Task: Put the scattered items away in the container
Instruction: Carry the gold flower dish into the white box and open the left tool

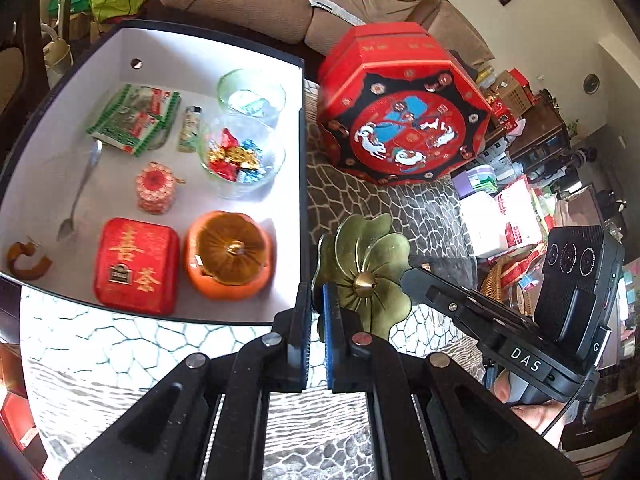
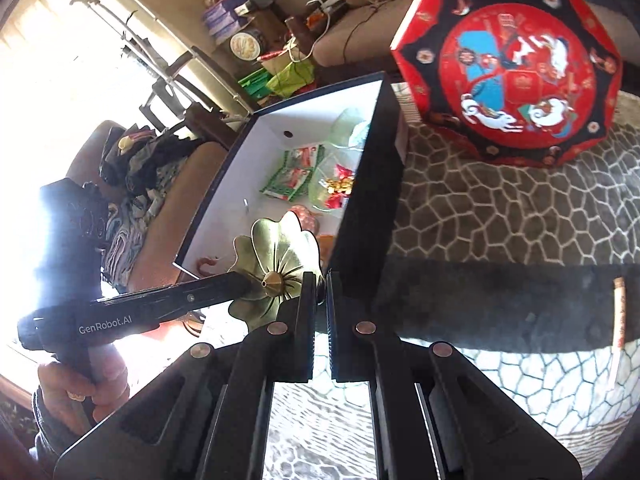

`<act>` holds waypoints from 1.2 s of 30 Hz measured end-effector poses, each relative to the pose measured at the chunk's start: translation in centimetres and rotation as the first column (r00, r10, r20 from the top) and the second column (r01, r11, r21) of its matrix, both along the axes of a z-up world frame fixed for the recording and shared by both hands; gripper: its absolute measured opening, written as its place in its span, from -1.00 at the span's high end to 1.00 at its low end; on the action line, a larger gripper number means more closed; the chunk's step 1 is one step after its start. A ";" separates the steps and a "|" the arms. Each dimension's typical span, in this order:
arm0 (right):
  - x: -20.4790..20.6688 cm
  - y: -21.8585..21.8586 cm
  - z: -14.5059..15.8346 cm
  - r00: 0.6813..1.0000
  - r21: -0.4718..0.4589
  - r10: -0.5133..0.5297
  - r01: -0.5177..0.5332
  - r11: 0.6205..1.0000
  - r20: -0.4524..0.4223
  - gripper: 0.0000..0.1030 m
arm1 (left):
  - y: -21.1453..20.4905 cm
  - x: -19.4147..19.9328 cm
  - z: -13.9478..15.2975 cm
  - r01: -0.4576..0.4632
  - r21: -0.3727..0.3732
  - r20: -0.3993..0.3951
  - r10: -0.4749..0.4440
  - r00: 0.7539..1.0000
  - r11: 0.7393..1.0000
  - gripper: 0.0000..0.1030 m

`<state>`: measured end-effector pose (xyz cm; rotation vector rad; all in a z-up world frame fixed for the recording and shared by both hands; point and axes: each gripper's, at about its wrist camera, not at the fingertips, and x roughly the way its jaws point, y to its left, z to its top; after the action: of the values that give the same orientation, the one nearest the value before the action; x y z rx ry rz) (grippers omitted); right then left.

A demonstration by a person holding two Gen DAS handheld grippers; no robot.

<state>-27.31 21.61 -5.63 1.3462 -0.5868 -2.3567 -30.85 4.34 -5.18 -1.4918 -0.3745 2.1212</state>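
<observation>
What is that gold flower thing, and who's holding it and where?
A brass flower-shaped lid. Both hand-held grippers pinch its rim edge: the left hand-held gripper on one side, the right hand-held gripper on the other.

Both wrist views look down, close — sharing box (image 1: 302, 128) and brass flower (image 2: 280, 260)

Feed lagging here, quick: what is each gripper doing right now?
Left gripper: shut on the brass lid's edge.
Right gripper: shut on the same lid's other edge, beside the box.
</observation>
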 end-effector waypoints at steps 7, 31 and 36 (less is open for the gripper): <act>-3.7 -4.9 -2.3 0.998 -0.012 0.013 -0.012 1.000 0.063 0.89 | -5.1 -2.6 -0.7 -0.048 -0.014 0.042 0.048 0.998 0.999 0.92; -16.1 -11.5 -9.8 0.965 0.205 0.058 -0.113 0.972 0.258 0.83 | -8.0 -13.6 -7.4 -0.020 -0.201 0.163 0.053 0.985 0.979 0.90; -16.7 -13.2 -10.0 0.961 0.299 0.091 -0.171 0.939 0.263 0.83 | -7.1 -14.4 -8.2 -0.007 -0.298 0.128 0.047 0.991 0.955 0.88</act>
<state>-44.01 8.42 -15.65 1.7777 -0.1708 -2.2594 -45.21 -2.74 -13.40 -1.8138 -0.1251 2.1782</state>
